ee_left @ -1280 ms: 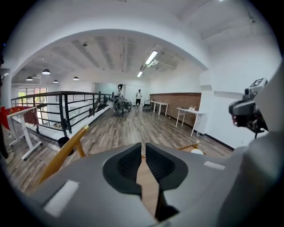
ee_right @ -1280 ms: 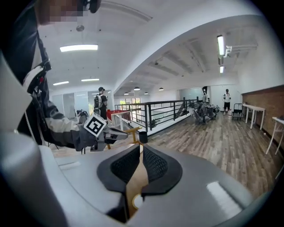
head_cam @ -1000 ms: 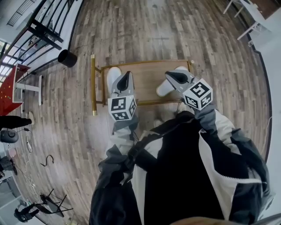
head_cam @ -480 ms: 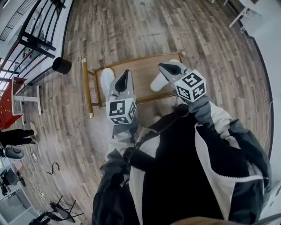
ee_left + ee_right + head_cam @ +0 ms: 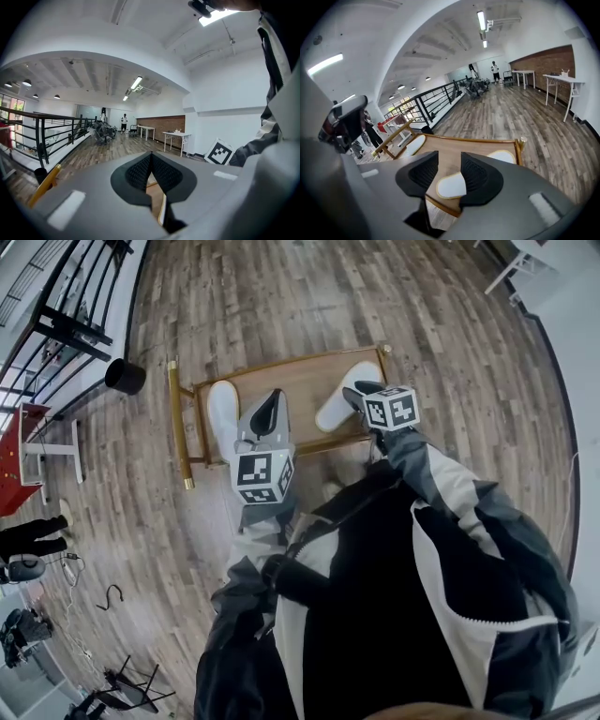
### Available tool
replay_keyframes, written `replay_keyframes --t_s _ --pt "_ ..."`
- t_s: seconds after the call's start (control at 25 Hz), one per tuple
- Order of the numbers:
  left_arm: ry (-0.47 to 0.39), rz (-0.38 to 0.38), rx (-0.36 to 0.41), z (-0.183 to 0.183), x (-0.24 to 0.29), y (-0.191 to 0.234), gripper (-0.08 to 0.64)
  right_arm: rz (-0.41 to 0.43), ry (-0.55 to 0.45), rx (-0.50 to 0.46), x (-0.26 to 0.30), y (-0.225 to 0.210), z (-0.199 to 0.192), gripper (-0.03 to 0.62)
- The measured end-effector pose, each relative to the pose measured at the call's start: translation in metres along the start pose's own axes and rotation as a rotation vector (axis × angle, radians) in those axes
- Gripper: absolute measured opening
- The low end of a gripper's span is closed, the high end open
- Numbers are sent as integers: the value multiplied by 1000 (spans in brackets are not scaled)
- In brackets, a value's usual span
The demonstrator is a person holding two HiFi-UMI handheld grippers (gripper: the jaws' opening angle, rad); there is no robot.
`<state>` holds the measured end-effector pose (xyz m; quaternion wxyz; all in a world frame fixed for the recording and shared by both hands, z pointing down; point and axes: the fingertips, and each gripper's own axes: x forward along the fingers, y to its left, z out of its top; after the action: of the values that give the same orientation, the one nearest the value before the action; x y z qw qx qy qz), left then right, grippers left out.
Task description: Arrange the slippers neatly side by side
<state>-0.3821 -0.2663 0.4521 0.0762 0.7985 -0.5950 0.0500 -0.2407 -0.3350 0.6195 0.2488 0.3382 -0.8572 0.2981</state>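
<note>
Two white slippers lie apart on a low wooden platform (image 5: 281, 381) with a gold frame. The left slipper (image 5: 223, 413) lies along the platform's left side. The right slipper (image 5: 337, 399) is angled near the right side. My left gripper (image 5: 272, 399) hovers between them, shut and holding nothing. My right gripper (image 5: 358, 392) is low at the right slipper's heel end. Its jaws have just been opening. In the right gripper view the right gripper (image 5: 449, 169) is open, and the slipper's heel (image 5: 451, 185) shows between the jaws, untouched. The other slipper (image 5: 414, 144) lies farther left.
A black bin (image 5: 125, 377) stands on the wooden floor left of the platform. A dark railing (image 5: 56, 315) and a red table (image 5: 14, 456) lie beyond it. White tables (image 5: 511, 268) stand at the far right. A person (image 5: 28, 540) is at the left edge.
My right gripper has dropped toward the right slipper's heel, rolled, and opened its jaws. My left gripper has shifted a little and stays shut.
</note>
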Motion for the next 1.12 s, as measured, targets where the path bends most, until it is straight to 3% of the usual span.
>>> replay_keyframes --t_s 0.24,0.4,0.68,1.12 --pt "23 -12 -15 -9 -4 -8 11 -147 141 118 23 -54 -47 189" --pt "38 -15 -2 -12 -8 -13 11 -196 219 197 40 -84 -78 203" --pt "77 42 -14 -22 -27 2 11 -200 260 342 68 -108 -84 210" --pt "108 142 -13 -38 -54 28 11 -198 327 359 98 -114 -93 193"
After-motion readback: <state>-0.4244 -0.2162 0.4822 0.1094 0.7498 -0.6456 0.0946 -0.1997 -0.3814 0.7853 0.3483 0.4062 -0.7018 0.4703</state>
